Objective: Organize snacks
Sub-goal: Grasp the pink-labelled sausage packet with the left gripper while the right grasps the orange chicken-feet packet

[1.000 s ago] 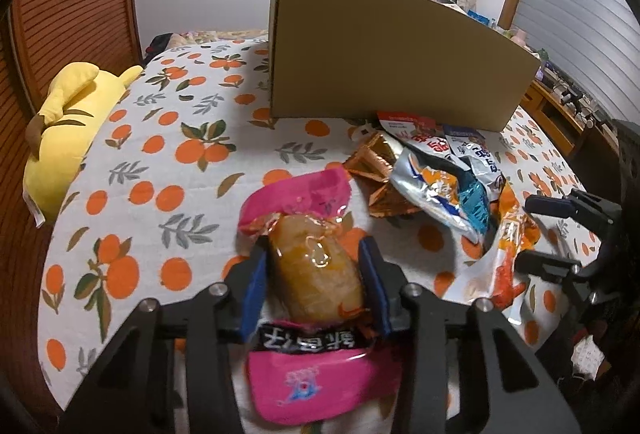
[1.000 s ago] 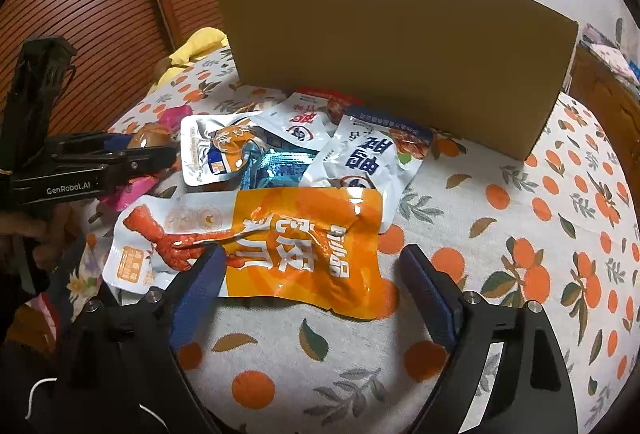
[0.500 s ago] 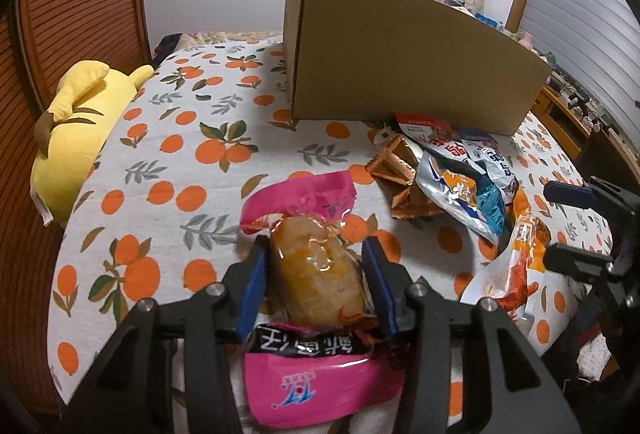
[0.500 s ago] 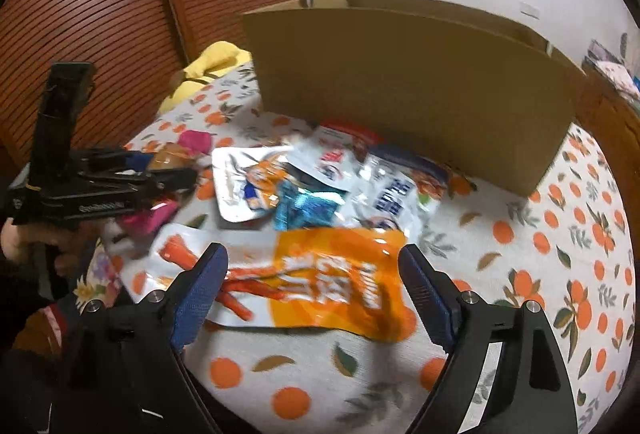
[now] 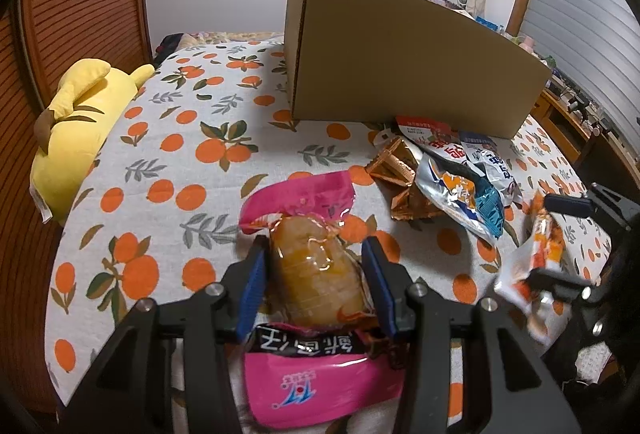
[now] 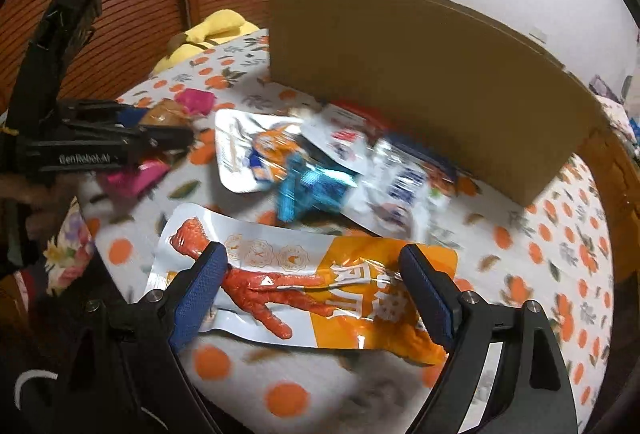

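Observation:
A pink snack packet (image 5: pixel 312 270) with a brown filling sits crosswise between my left gripper's (image 5: pixel 316 250) blue pads, which are shut on its middle; its pink ends stick out front and back. The right wrist view shows that left gripper (image 6: pixel 160 122) holding the packet (image 6: pixel 196 102) just above the bed. My right gripper (image 6: pixel 312 254) stands wide, shut on an orange and white chicken-feet packet (image 6: pixel 360 290) that spans both pads and overhangs them. In the left wrist view this packet (image 5: pixel 540 246) stands raised between the right gripper's fingers (image 5: pixel 568 204).
A tall cardboard box (image 5: pixel 400 66) stands at the back of the orange-print bedspread (image 5: pixel 168 194). Several loose packets lie before it: a silver one (image 6: pixel 248 150), a blue one (image 6: pixel 308 186) and a gold wrapper (image 5: pixel 400 170). A yellow plush toy (image 5: pixel 76 122) lies at the left edge.
The orange packet has come up off the bedspread in my right gripper, which has rolled a little. My left gripper has kept still with the pink packet.

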`<move>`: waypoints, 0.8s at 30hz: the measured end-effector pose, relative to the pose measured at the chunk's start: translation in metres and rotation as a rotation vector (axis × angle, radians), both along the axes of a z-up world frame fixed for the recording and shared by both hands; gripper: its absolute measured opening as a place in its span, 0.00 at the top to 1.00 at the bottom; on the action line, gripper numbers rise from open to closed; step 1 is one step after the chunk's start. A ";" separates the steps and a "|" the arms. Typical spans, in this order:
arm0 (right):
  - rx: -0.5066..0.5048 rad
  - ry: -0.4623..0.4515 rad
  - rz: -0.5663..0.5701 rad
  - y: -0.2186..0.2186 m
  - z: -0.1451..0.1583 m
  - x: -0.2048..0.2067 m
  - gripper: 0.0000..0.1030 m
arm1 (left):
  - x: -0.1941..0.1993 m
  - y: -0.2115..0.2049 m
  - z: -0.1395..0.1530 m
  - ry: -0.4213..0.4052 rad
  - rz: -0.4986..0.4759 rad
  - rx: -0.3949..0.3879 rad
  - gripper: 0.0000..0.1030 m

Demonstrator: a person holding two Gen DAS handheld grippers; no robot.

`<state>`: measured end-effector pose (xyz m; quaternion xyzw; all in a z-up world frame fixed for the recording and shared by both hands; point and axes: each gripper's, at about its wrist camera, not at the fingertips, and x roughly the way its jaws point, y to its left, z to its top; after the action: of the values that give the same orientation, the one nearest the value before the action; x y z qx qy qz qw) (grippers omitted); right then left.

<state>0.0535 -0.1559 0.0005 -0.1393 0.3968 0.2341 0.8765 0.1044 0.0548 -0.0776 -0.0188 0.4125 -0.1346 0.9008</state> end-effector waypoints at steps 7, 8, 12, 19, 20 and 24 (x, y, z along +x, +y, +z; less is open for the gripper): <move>0.008 0.003 -0.119 -0.055 0.005 0.012 0.14 | -0.001 -0.004 -0.001 -0.012 0.003 0.011 0.52; 0.034 0.007 -0.132 -0.062 0.007 0.009 0.14 | -0.001 -0.004 -0.001 -0.013 0.002 0.014 0.52; 0.090 0.036 -0.177 -0.084 0.008 -0.007 0.14 | -0.001 -0.003 -0.001 -0.013 -0.001 0.006 0.52; 0.195 0.124 -0.234 -0.100 0.002 -0.022 0.14 | -0.002 -0.001 -0.001 -0.017 0.000 0.004 0.57; 0.215 0.141 -0.239 -0.101 0.001 -0.022 0.14 | -0.002 -0.001 -0.001 -0.019 0.001 0.005 0.57; 0.258 0.194 -0.266 -0.104 -0.007 -0.015 0.13 | -0.002 0.005 -0.001 -0.017 -0.001 -0.028 0.59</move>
<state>0.0385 -0.2604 -0.0068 0.0510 0.4608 0.1774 0.8681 0.1028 0.0598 -0.0783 -0.0300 0.4029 -0.1411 0.9038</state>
